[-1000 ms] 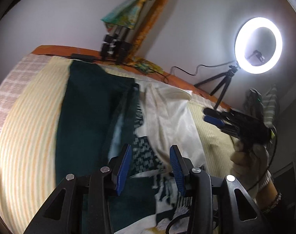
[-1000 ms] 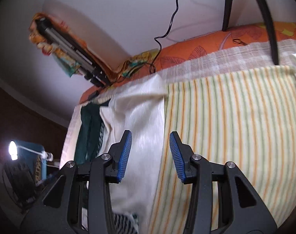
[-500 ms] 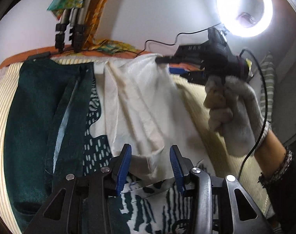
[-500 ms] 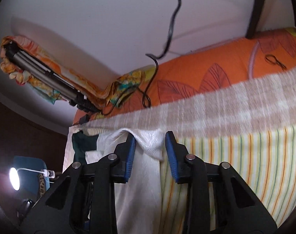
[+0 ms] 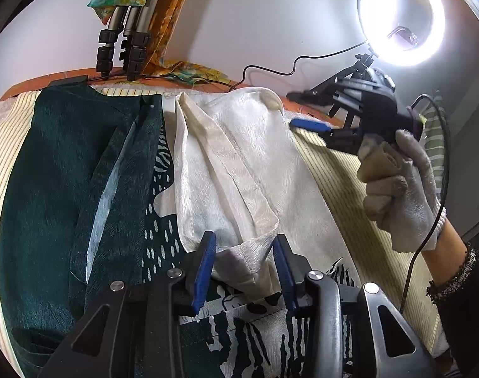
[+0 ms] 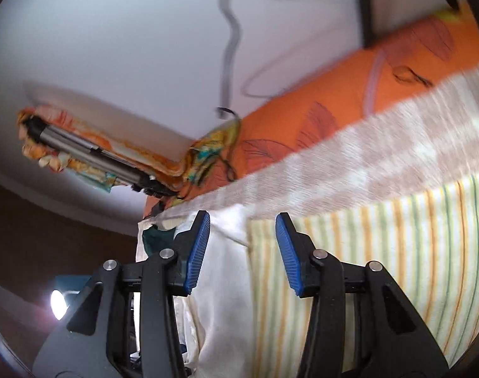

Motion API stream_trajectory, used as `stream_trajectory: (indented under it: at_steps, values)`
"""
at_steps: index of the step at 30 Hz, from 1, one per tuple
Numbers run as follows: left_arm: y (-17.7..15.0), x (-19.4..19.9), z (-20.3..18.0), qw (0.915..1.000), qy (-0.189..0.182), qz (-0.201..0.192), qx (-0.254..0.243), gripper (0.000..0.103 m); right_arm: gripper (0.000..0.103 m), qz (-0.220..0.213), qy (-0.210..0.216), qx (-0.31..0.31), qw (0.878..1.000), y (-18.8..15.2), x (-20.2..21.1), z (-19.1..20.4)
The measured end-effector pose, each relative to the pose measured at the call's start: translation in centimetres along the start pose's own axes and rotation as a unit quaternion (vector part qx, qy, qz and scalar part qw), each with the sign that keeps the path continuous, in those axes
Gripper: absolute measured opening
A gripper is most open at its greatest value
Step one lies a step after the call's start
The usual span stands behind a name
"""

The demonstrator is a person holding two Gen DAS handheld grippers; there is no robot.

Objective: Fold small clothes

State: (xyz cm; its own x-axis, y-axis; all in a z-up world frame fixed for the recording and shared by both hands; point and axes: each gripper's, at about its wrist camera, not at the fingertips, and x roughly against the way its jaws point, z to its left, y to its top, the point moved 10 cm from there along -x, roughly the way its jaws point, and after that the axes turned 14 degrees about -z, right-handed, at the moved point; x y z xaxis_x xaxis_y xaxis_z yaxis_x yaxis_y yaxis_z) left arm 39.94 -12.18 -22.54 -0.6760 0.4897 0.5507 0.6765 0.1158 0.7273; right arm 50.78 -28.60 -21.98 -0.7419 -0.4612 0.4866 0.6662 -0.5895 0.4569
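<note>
A cream-white garment [image 5: 239,157] lies lengthwise on the striped bed cover, beside a dark green cloth [image 5: 66,173] and over a green-and-white patterned piece [image 5: 164,226]. My left gripper [image 5: 244,264] is open, its jaws on either side of the cream garment's raised near corner. My right gripper [image 5: 305,124], held in a gloved hand, hovers just right of the garment's far corner. In the right wrist view the right gripper [image 6: 242,252] is open and empty, with the cream garment [image 6: 220,283] below its left jaw.
A lit ring light [image 5: 401,19] on a small tripod stands at the far right. Folded tripod legs [image 5: 123,44] wrapped in bright fabric lean on the wall. An orange bedsheet [image 6: 334,100] and a black cable [image 5: 271,69] run along the far edge.
My right gripper opened, let go of the cream garment's far corner and drew back to the right. My left gripper stayed open around the near corner.
</note>
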Motion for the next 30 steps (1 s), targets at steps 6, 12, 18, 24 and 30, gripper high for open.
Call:
stream_trajectory:
  at_steps: [6, 12, 18, 24, 30]
  values:
    - [-0.2, 0.3, -0.4, 0.9999, 0.006, -0.003, -0.011, 0.038, 0.038, 0.008, 0.034, -0.040, 0.999, 0.4, -1.3, 0.0]
    - [-0.1, 0.2, -0.4, 0.9999, 0.004, -0.006, -0.008, 0.038, 0.006, 0.032, 0.019, 0.025, 0.999, -0.7, -2.6, 2.2]
    - [-0.1, 0.3, -0.5, 0.9999, 0.005, -0.008, -0.013, 0.037, 0.005, 0.005, -0.100, 0.334, 0.937, 1.1, -1.4, 7.8]
    - [-0.2, 0.3, -0.6, 0.9997, 0.009, -0.009, -0.020, 0.037, 0.009, -0.039, -0.143, 0.363, 0.920, 4.1, -0.7, 8.6]
    - [-0.2, 0.4, -0.7, 0.9997, 0.008, -0.010, -0.019, 0.037, 0.016, 0.011, -0.070, 0.247, 0.966, 1.6, 0.7, 5.9]
